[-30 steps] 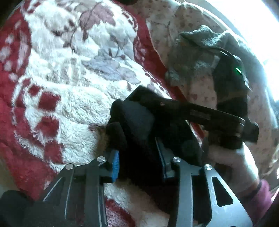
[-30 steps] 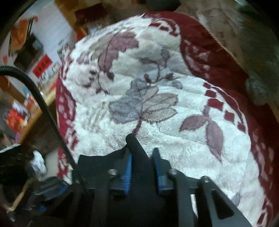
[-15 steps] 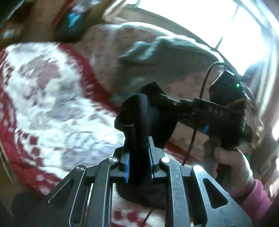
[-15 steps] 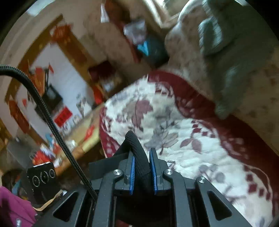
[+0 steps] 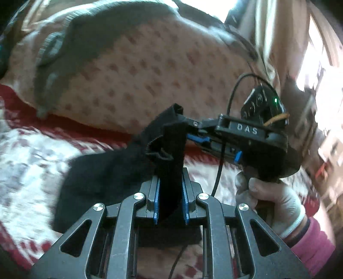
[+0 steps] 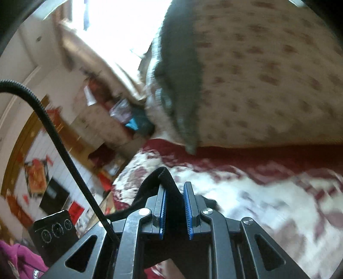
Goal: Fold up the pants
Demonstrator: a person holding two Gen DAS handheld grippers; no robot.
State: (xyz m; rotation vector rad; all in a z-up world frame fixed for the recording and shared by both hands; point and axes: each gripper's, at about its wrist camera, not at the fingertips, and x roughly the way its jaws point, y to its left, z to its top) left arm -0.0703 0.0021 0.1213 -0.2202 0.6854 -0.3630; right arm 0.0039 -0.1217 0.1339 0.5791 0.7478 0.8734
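I have the black pants [image 5: 120, 171] pinched in both tools: the left gripper [image 5: 170, 199] has clamped down on a band of the fabric, and the right gripper [image 6: 175, 209] is closed narrow on another fold of the same edge, seen from the left camera with a gloved hand [image 5: 276, 199] under it. The pants hang between the two, above the red and white blanket [image 5: 32, 154], their lower part trailing toward it. To fold well, I judge I should keep both grips level and the edge taut, then lay it down on the blanket without letting the cloth bunch. Behind the blanket lies a patterned quilt [image 5: 150, 70] with a grey garment [image 5: 90, 38] on it, near a bright window [image 6: 128, 19].
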